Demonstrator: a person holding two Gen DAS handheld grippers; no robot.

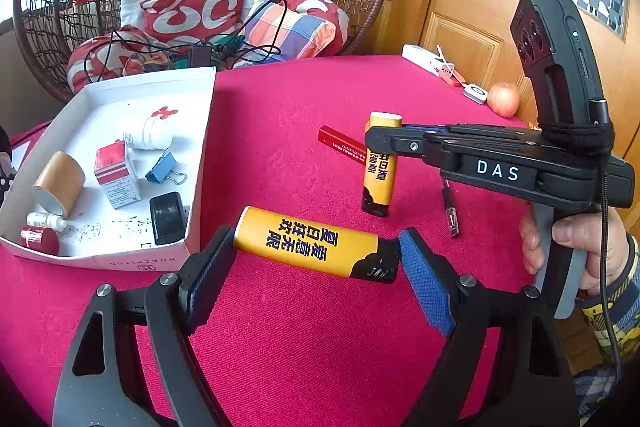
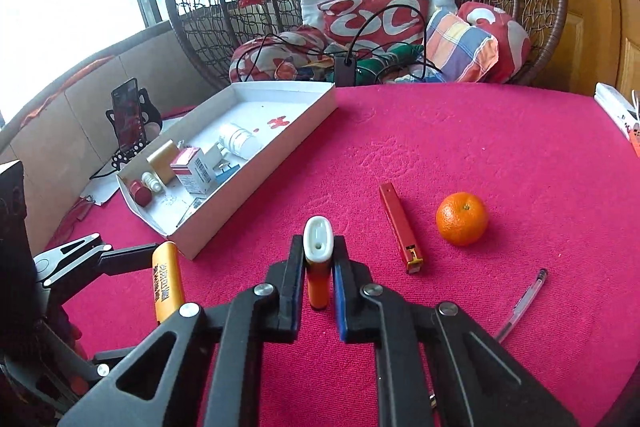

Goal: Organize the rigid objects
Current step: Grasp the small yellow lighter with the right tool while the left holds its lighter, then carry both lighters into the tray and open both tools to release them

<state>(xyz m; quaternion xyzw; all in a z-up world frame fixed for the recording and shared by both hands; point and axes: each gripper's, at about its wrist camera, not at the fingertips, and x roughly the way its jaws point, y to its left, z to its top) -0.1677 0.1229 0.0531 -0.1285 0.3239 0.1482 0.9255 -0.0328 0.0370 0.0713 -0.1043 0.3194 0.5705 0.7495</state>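
My left gripper (image 1: 316, 263) is shut end to end on a yellow tube with black print (image 1: 308, 241), held lying across just above the pink cloth; it also shows in the right wrist view (image 2: 167, 279). My right gripper (image 2: 318, 267) is shut on a second yellow tube with a white cap (image 2: 318, 259), held upright on the cloth; in the left wrist view this tube (image 1: 380, 171) stands right of centre with the right gripper (image 1: 378, 139) on it. A white box (image 1: 200, 163) holding several small items lies to the left.
On the pink cloth lie a red slim box (image 2: 400, 227), an orange (image 2: 462, 218) and a clear pen (image 2: 520, 307). An apple (image 1: 503, 99) and a white power strip (image 1: 424, 61) sit at the far right edge. A wicker chair with cushions (image 2: 372, 15) stands behind.
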